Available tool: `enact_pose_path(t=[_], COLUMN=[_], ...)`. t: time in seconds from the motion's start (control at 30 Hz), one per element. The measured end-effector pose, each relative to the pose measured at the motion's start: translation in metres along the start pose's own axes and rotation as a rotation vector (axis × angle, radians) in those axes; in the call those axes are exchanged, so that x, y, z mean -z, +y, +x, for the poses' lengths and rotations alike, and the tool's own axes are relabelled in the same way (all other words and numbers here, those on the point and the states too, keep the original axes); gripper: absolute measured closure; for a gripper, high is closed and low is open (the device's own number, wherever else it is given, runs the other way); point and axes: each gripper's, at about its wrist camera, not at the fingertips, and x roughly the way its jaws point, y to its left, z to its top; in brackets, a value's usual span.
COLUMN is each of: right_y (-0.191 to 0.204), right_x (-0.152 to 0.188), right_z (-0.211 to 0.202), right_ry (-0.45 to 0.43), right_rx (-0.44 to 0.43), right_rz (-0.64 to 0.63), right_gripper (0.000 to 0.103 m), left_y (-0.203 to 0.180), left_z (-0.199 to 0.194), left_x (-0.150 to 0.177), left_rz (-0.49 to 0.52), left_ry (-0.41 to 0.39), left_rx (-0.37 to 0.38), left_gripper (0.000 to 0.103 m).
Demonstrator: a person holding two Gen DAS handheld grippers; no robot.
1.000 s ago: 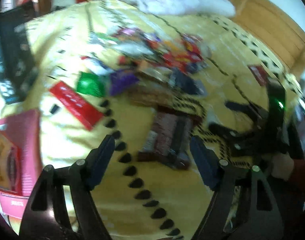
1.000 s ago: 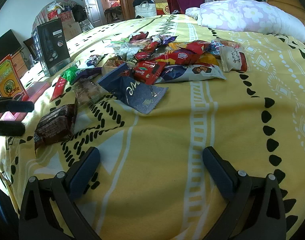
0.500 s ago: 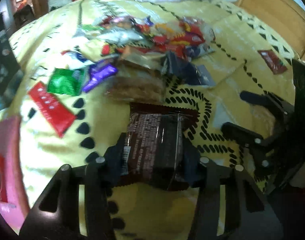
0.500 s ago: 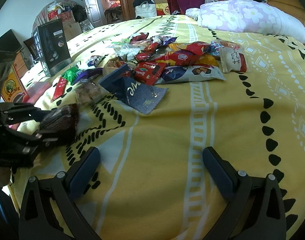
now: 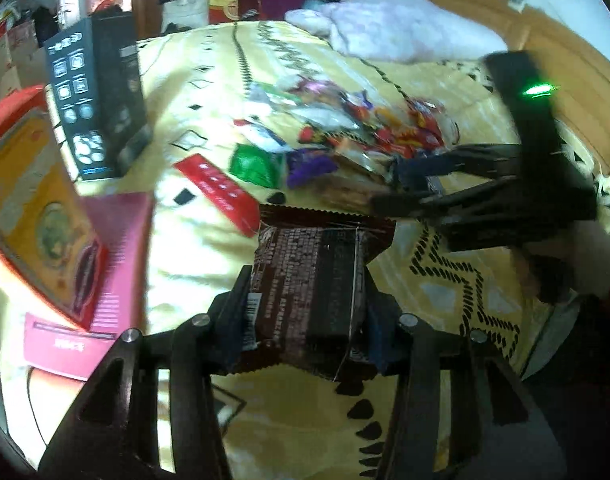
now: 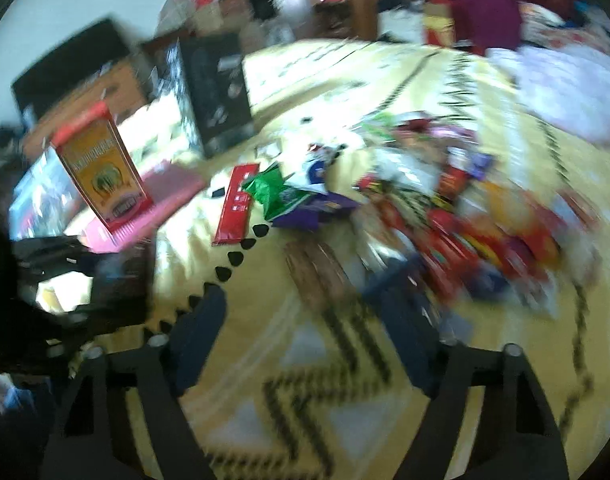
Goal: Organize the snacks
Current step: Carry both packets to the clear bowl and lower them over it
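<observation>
On a bed (image 5: 193, 240) spread with a yellow patterned cover, your left claw (image 5: 305, 320) pinches a dark brown snack packet (image 5: 317, 280) by its near end, both pads pressed into its sides, the packet's far edge overlapping the corner of a flat red bar (image 5: 221, 196). Beyond it lies the loose heap of snacks (image 5: 365, 132): a green pouch (image 5: 257, 166), a purple wrapper (image 5: 309, 166) just beside it, and a jumble of red and orange packets further back. To the left, an orange carton (image 5: 37, 216) stands on a pink box (image 5: 121, 248), with a tall black box (image 5: 97, 104) upright behind them near the bed's edge; a pale pillow (image 5: 401, 28) lies against the wooden headboard (image 5: 561, 72). Your right claw (image 5: 389, 188) reaches in from the right of the left wrist view, its tips over the near edge of the heap; in its own blurred view (image 6: 305, 324) the claw is spread with nothing between the pads, a brownish packet (image 6: 317, 276) lying on the cover just ahead. Its jaws have just been closing from their widest. A second ago the brown packet lay flat on the cover between your left pads, which stood clear of it; now it is gripped. The right claw, then low over bare cover, now faces the cartons and the heap.
</observation>
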Motion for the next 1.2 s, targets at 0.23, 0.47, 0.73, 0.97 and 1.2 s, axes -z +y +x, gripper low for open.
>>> enact_pose_path(t=[0.23,0.47,0.73,0.97,1.2], right_y=[-0.001,-0.003,0.023,0.064,0.127], right_x=[-0.007,-0.002,-0.008,-0.066,-0.15], right_z=[0.064,0.043,-0.048,-0.109,-0.139], right_ry=[0.155,0.102,-0.117,-0.297,-0.421], right_rx=[0.035,0.076,0.097,0.09,-0.016], right_rz=[-0.081,0.032,0.158,0.133,0.045], right_gripper=[0.032,0.065,0.065,0.065,0.065], left_y=[0.008,0.011,0.016,0.048,0.115], left_z=[-0.007,-0.024,-0.07,-0.134,-0.196], left_x=[-0.002,-0.005,-0.025,-0.046,-0.056], left_rz=[-0.039,-0.059,-0.062,-0.13,-0.296], left_ry=[-0.029,-0.077,-0.201,-0.334,-0.419], left_rx=[0.004,-0.024,-0.14,-0.26,-0.424], left_gripper=[0.054,0.054,0.054,0.054,0.054])
